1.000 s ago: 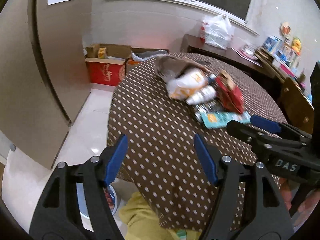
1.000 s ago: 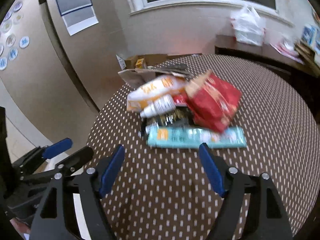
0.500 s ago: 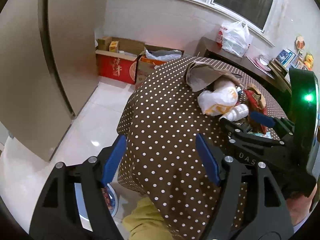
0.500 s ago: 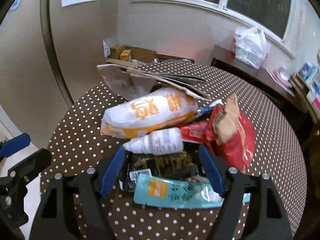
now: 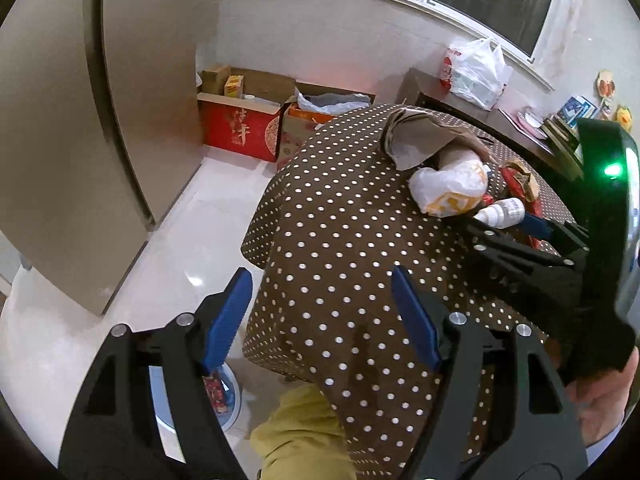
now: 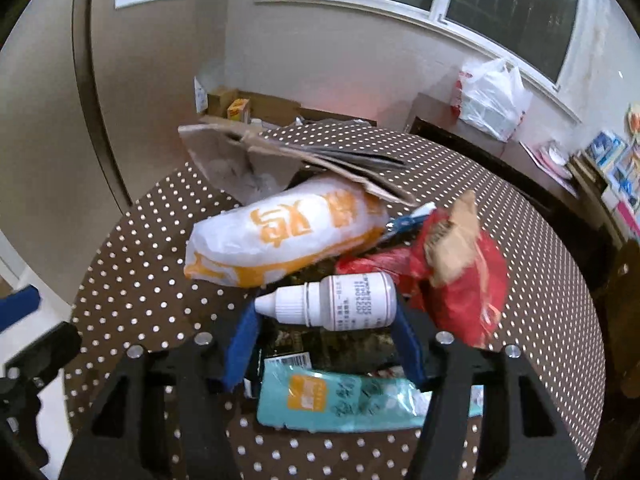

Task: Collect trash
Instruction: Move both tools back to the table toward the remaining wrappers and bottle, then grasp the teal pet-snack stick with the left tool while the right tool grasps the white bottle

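1 white bottle (image 6: 340, 306), 2 tongs (image 6: 324, 344) spread

Glossy white floor (image 5: 100, 312), beige walls (image 6: 340, 72), dark window (image 6: 508, 0) above polka-dot table (image 5: 340, 248).

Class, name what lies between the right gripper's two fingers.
In the right wrist view, a small white dropper bottle lies on its side between the open right gripper's fingers, above a teal packet.

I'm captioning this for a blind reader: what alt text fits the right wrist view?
The open right gripper brackets a small white dropper bottle lying atop a trash pile: white-and-orange bag, red wrapper, teal packet, all on a brown polka-dot tablecloth.
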The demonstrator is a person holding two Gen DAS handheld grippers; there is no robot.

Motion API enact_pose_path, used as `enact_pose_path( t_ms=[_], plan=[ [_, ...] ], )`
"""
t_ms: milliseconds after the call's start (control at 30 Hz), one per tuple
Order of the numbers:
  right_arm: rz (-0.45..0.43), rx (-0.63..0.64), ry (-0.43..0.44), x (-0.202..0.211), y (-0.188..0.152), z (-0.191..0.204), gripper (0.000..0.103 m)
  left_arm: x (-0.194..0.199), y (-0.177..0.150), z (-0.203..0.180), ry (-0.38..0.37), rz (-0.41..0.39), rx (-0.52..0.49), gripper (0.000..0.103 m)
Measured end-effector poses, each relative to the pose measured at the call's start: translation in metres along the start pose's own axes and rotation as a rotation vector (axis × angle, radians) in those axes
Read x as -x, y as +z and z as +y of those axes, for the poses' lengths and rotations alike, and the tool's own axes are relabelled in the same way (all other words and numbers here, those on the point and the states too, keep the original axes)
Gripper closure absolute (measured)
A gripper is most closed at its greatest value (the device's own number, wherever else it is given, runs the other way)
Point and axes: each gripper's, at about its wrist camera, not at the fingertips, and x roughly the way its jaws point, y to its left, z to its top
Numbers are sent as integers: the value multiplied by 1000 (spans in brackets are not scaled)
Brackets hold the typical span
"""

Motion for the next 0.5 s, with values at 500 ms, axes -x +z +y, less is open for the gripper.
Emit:
enact_pose_path(
  t_ms=[500],
  plan=[
    [-124, -244, 26, 95, -48, -95, 43, 14, -12, -111, -220, -14, -350, 19]
  ],
)
